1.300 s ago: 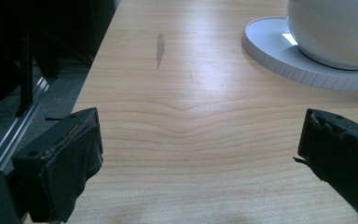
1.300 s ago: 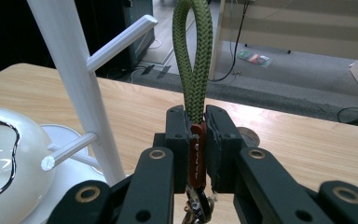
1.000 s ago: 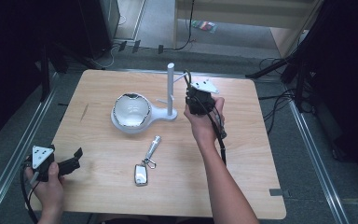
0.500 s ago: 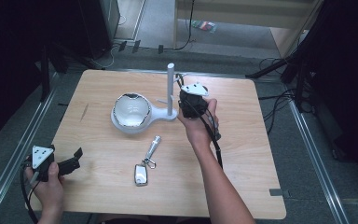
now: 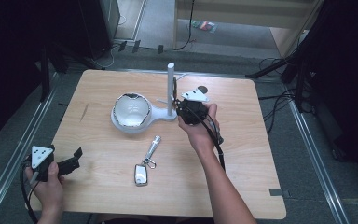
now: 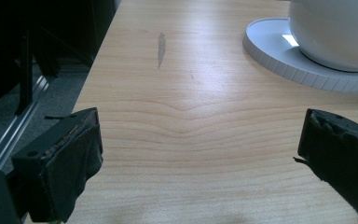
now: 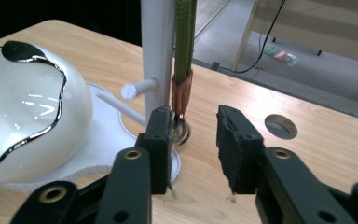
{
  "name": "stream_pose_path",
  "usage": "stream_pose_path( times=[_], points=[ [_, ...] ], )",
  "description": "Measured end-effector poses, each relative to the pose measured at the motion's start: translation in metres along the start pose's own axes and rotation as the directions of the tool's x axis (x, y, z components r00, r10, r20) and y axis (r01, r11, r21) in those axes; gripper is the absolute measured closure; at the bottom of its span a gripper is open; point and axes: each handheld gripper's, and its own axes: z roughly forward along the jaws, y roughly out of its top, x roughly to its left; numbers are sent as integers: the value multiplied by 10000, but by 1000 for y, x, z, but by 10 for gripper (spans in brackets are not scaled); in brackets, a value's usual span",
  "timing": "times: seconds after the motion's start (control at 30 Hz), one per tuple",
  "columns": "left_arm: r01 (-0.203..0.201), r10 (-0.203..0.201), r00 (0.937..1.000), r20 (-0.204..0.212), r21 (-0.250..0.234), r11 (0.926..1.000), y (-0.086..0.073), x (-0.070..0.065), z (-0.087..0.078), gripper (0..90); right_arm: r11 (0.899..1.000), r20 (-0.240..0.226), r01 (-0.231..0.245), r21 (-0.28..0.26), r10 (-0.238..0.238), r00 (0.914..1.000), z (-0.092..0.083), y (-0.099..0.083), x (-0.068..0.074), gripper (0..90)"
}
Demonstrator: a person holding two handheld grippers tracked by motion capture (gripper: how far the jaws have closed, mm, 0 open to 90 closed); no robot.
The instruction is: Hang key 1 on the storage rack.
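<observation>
From the high view I have my right forearm reaching diagonally up the light wooden bench [image 5: 98, 186], hand wrapped round the right gripper [image 5: 189, 110], which sits right against the white upright post [image 5: 170, 88] of the white stand with a round base [image 5: 161, 114]. My left hand [image 5: 46, 184] rests at the bench's near left corner, holding the left gripper [image 5: 74, 161] low and pointed toward the middle of the bench.

The right gripper view gives me what the overhead cannot: its jaws stand partly apart with nothing between them, the left one close beside the post, and a green braided cord with a copper-coloured sleeve and a metal ring [image 7: 182, 88] hangs down the post, the ring ending just in front of the gap. A short white peg [image 7: 137, 88] sticks out from the post, and the glossy white bowl with a wavy silver rim [image 7: 23, 116] sits on the stand's base to the left.

The left gripper view shows its jaws spread wide over bare wood, gripping nothing, with the base's ribbed edge [image 6: 298, 70] ahead at upper right.

Only overhead do I see the silver key fob with a metal cylinder on a ring [image 5: 147, 161], lying between my two arms near the bench's front, well apart from both grippers
</observation>
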Motion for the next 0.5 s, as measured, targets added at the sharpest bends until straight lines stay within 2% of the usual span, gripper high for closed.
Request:
stream_pose_path(
  times=[0.23,0.33,0.4,0.5],
  points=[
    [-5,5,10000,-17,3,10000,0,0,0,1,9994,-88,-201,268,203,9998,-9,-3,-6,569],
    [-39,39,10000,-21,22,10000,0,0,0,1,9972,-13,-284,696,286,9996,-14,-4,-7,544],
    [39,-39,10000,-42,-5,10000,0,0,1,1,9906,-184,-577,1243,604,9980,-18,-4,-6,516],
    [58,-58,10000,-22,27,10000,0,0,1,1,9843,-246,-797,1574,846,9961,-21,-4,-6,484]
  ],
)
